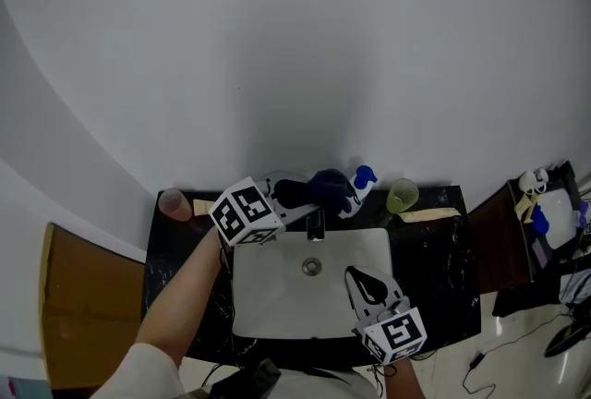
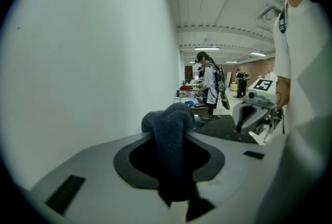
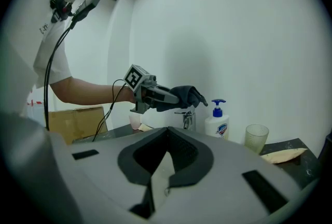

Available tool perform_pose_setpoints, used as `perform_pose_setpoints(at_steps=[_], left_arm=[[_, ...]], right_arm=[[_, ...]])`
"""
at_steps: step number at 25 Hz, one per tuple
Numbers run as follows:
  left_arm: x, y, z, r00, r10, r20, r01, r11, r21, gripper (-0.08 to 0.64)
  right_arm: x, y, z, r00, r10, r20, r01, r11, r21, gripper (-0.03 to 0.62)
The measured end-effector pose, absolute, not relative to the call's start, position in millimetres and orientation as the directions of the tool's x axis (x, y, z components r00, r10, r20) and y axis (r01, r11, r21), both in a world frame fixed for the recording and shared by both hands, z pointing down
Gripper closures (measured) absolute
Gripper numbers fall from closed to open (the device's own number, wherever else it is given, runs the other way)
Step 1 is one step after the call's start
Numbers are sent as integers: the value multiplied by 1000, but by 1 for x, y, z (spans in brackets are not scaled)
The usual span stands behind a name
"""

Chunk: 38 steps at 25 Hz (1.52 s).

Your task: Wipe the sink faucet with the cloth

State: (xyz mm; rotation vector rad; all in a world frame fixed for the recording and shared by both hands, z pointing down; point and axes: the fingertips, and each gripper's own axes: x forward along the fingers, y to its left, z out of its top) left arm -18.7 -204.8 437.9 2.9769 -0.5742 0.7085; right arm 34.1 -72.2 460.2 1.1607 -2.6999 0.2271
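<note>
My left gripper (image 1: 305, 198) is shut on a dark blue cloth (image 1: 329, 187), which bunches out past the jaw tips. In the right gripper view the cloth (image 3: 188, 96) hangs just above the chrome faucet (image 3: 189, 120) at the back of the white sink (image 1: 277, 296); contact cannot be told. In the left gripper view the cloth (image 2: 173, 129) fills the gap between the jaws. My right gripper (image 1: 351, 272) hovers over the sink's front right, jaws together and nothing in them; its own view shows the tips (image 3: 167, 129) meeting.
A soap pump bottle (image 3: 217, 122) and a pale green cup (image 3: 256, 138) stand right of the faucet on the black counter (image 1: 443, 259). A pink cup (image 1: 173, 203) sits at the counter's left end. The white wall rises directly behind. A brown box (image 1: 78, 305) is at left.
</note>
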Motion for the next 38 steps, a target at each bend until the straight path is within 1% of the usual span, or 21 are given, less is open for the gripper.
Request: perform_pose_setpoints(at_steps=[2, 4, 7, 9, 11, 13, 15, 16, 18, 20, 22, 26, 28, 30, 32, 33, 35, 38], left_arm=[[-16, -193, 447, 824, -316, 471, -326, -943, -63, 453], [-17, -197, 458, 802, -325, 501, -336, -939, -71, 453], [-23, -222, 462, 784, -379, 492, -421, -907, -28, 453], [-31, -248, 462, 755, -448, 478, -505, -863, -11, 453], [-40, -272, 461, 701, -527, 481, -582, -812, -42, 453], [-46, -283, 458, 658, -578, 483, -618, -781, -92, 453], [-45, -275, 451, 679, -566, 468, -595, -798, -102, 453], [-42, -264, 446, 715, -531, 455, -558, -825, -86, 453], [-30, -233, 440, 793, -420, 441, -450, -892, -39, 453], [-20, -206, 444, 826, -326, 461, -359, -933, -17, 453], [-16, -197, 454, 819, -304, 487, -340, -940, -17, 453], [-22, -219, 462, 800, -359, 481, -424, -905, 29, 453], [-31, -243, 462, 767, -428, 477, -501, -865, 30, 452], [-44, -272, 461, 688, -534, 490, -599, -800, -32, 451], [-54, -289, 459, 623, -600, 503, -647, -756, -101, 453], [-54, -289, 456, 623, -600, 502, -641, -759, -111, 453], [-46, -273, 446, 690, -541, 481, -580, -811, -81, 453], [-23, -222, 431, 826, -355, 438, -401, -916, 15, 453]], right_arm=[[32, -71, 461, -677, -697, 238, -727, 684, -64, 586], [31, -71, 460, -677, -697, 238, -726, 685, -60, 586], [33, -71, 458, -671, -703, 237, -732, 679, -57, 586], [38, -71, 459, -664, -708, 240, -738, 673, -56, 586], [41, -69, 460, -658, -712, 244, -743, 667, -56, 586], [42, -67, 460, -655, -714, 245, -745, 664, -57, 586], [43, -64, 460, -654, -715, 245, -747, 662, -60, 586], [44, -62, 460, -655, -715, 245, -747, 662, -62, 586], [46, -61, 461, -655, -715, 246, -747, 662, -64, 586], [46, -62, 462, -656, -713, 248, -745, 664, -62, 586], [43, -62, 461, -663, -707, 245, -738, 672, -59, 586], [29, -63, 453, -686, -689, 233, -716, 697, -46, 586], [26, -64, 451, -692, -685, 229, -710, 703, -42, 586], [25, -64, 451, -694, -681, 234, -707, 706, -40, 586], [27, -62, 452, -693, -680, 240, -707, 706, -41, 586], [28, -61, 452, -691, -682, 241, -709, 704, -41, 586], [32, -60, 453, -685, -687, 243, -714, 699, -41, 586], [36, -61, 454, -680, -691, 243, -719, 693, -41, 586]])
